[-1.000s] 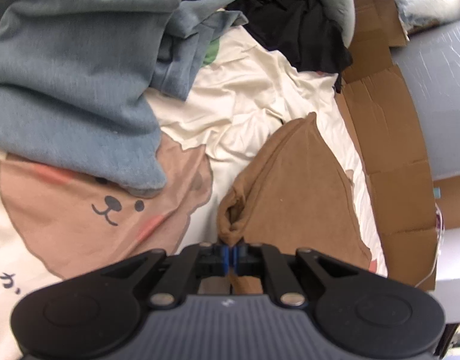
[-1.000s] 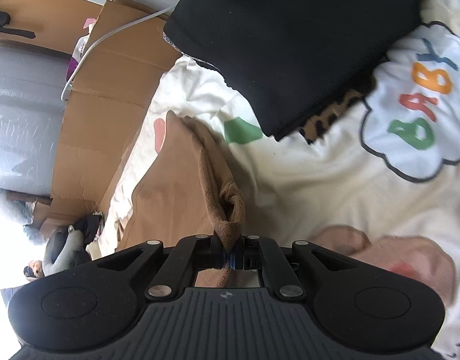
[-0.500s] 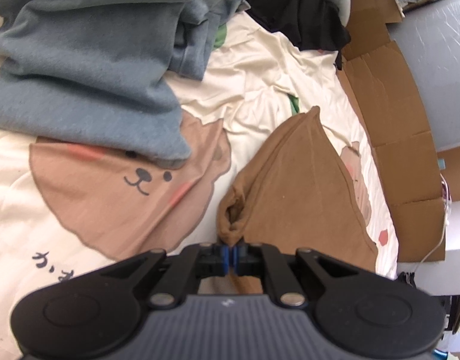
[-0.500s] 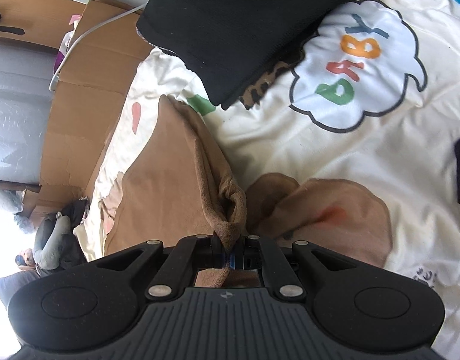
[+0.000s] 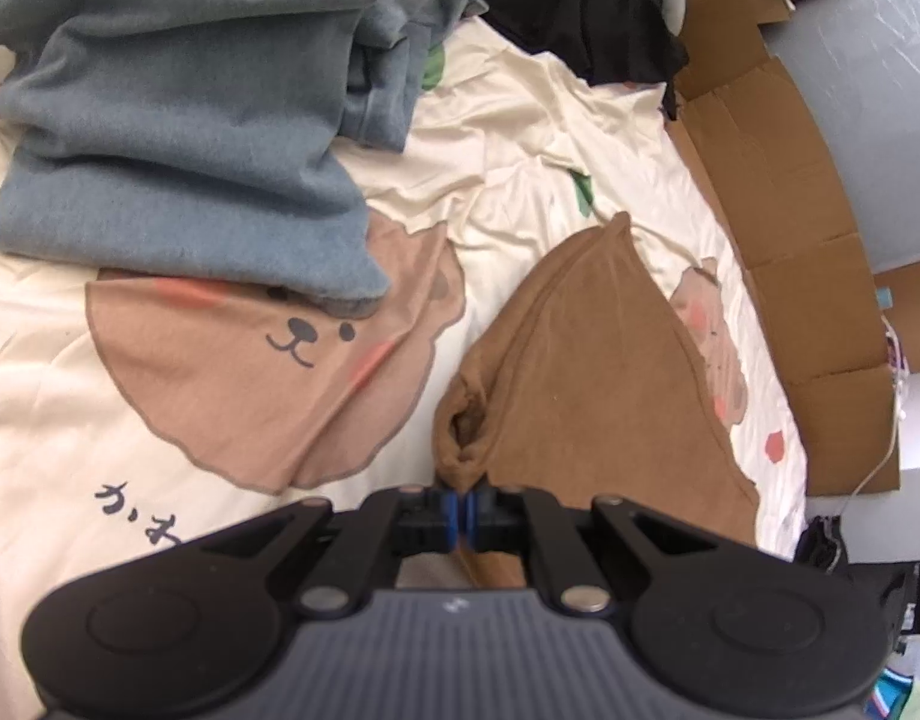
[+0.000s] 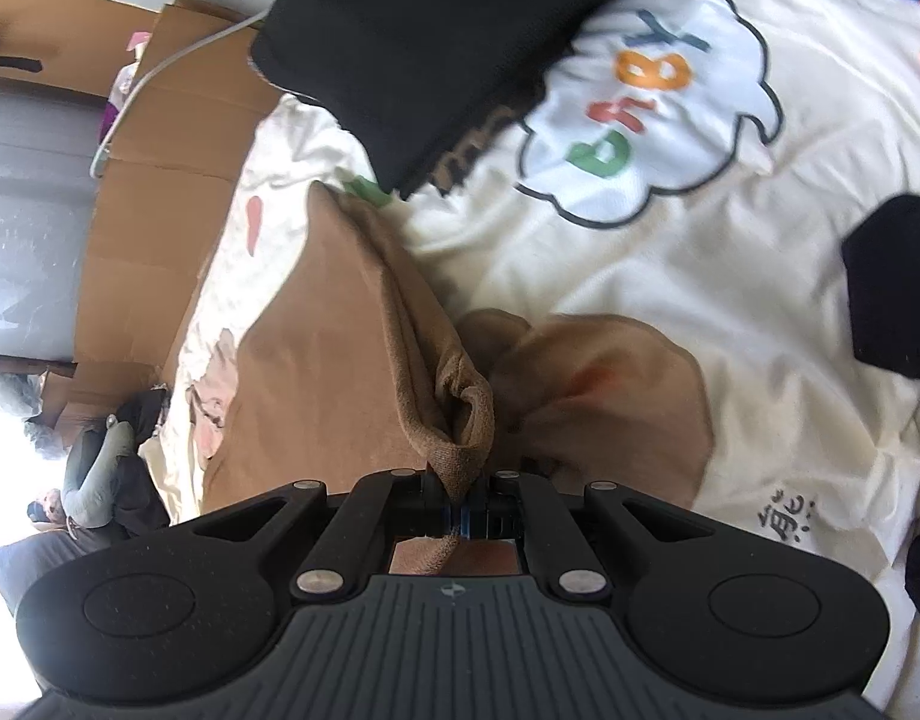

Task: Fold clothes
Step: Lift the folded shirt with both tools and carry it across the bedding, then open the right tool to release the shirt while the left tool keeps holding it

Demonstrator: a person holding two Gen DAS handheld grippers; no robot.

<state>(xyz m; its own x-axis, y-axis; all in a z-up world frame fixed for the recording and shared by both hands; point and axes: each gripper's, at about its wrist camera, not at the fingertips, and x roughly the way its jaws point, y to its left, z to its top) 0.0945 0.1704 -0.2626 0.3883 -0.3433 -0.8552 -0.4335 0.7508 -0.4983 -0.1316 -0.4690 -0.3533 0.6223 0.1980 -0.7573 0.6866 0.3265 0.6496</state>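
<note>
One brown garment held at two points by two grippers, above a cartoon-printed bedsheet.

The left gripper is clamped on a bunched edge of the brown cloth; the right gripper is likewise pinched tight on another gathered edge, the cloth stretching away from both toward one peak. Around it lie one grey-blue sweater at the upper left, one black folded garment over a leopard-patterned piece, and flattened cardboard along the bed's edge.
</note>
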